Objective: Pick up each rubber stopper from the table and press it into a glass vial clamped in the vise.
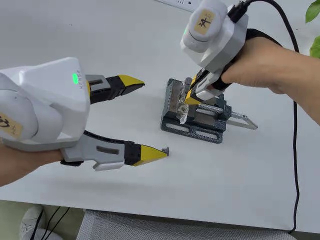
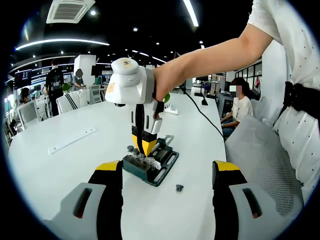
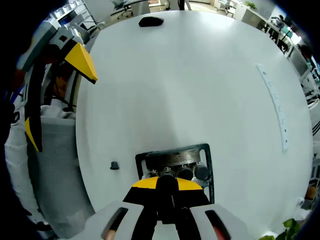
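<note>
Stopper [image 1: 166, 149] lies on the bench just beside one left tongs [image 1: 153, 118] tip.
Left tongs spread wide apart; right tongs [image 1: 192, 98] pinched together over the vise [image 1: 192, 129].

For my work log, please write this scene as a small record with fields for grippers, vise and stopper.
vise: on the table, vials in its jaws
right gripper: shut, tips down at the vise top; held stopper cannot be told
left gripper: open, held over the table
loose stopper: one, on the table near a left jaw tip
</note>
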{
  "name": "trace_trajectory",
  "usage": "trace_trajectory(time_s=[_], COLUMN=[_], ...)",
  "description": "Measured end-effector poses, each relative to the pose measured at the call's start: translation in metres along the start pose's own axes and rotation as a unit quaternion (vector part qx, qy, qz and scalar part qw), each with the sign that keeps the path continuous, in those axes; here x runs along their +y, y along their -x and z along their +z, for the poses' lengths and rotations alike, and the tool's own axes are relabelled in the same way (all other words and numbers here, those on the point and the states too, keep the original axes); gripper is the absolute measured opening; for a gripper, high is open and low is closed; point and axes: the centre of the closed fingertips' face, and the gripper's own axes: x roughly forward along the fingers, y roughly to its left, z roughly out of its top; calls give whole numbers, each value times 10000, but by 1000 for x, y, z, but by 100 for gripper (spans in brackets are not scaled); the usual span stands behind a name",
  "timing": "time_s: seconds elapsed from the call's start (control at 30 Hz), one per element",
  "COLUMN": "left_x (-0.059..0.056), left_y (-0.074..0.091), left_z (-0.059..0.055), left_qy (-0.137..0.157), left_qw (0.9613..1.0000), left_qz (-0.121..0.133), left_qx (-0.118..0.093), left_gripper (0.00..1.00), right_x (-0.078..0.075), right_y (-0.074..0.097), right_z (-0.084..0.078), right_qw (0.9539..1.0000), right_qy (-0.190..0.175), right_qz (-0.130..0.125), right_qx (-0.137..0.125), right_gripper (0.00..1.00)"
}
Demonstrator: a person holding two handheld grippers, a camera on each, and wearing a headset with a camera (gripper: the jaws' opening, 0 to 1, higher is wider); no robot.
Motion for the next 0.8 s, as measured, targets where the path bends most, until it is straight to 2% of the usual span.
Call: trace_trajectory(time_s=[0.13,0.37,0.43,0.8], left_x=[-1,0,0,-2], left_y=[-1,-2,-2,-2], left_z=[-1,-1,-2,-2], left_qy=[21,37,32,53], left_qw=[10000,10000,10000,10000], left_qz=[-3,-13,-15,-25], left_qx=[-2,-11,-6,-7], left_gripper=[73,72,72,72], right_x=[4,4,-1,2], right_y=[0,1,0,1], right_z=[0,0,0,0], right_qw=[10000,9998,9998,9997], right_qy=[9,-56,-31,-91], right_qz=[-20,8,-25,-40], right_qx=[-72,-169,-172,-244], right_gripper=[7,8,8,8])
